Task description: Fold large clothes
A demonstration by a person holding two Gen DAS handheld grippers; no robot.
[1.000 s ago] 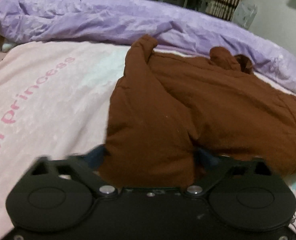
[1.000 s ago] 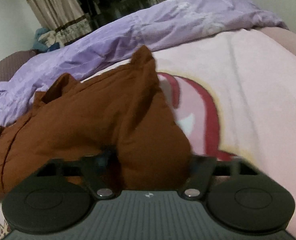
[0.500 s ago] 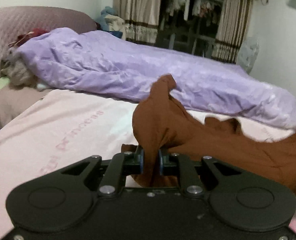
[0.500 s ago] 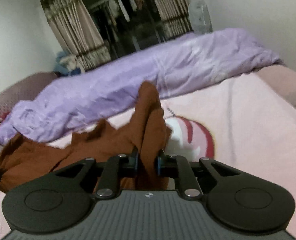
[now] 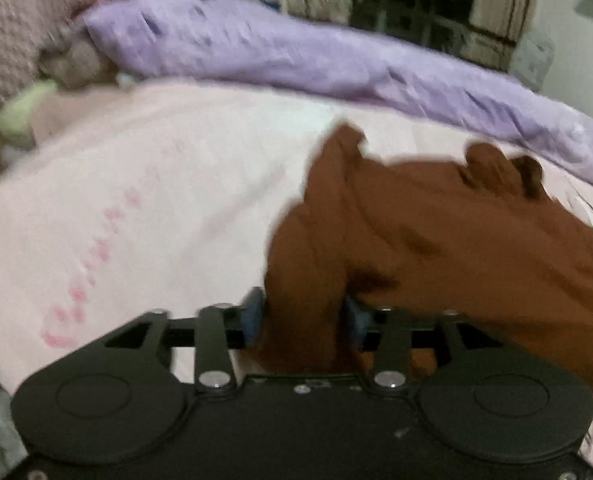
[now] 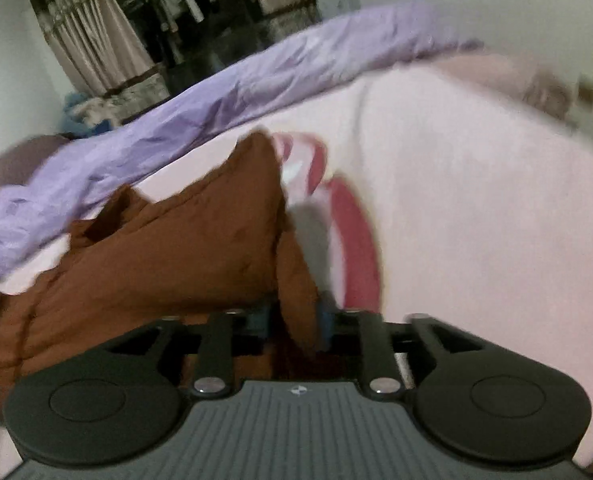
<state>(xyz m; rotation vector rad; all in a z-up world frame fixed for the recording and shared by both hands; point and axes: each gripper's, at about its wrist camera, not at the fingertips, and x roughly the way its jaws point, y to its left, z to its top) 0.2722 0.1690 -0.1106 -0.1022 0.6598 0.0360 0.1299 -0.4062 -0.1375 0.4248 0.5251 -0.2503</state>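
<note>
Brown padded jacket (image 5: 436, 240) lay on the pink bed (image 5: 156, 208), a fold between each opening gripper: left (image 5: 302, 316), right (image 6: 294, 316). Best to let both folds drop together, then back out level. Purple duvet (image 5: 296, 52) behind was clear.

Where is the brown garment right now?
The brown garment lies on the pink bedsheet, in front of the purple duvet, with folds between both opening tools: left tool, right tool.
</note>
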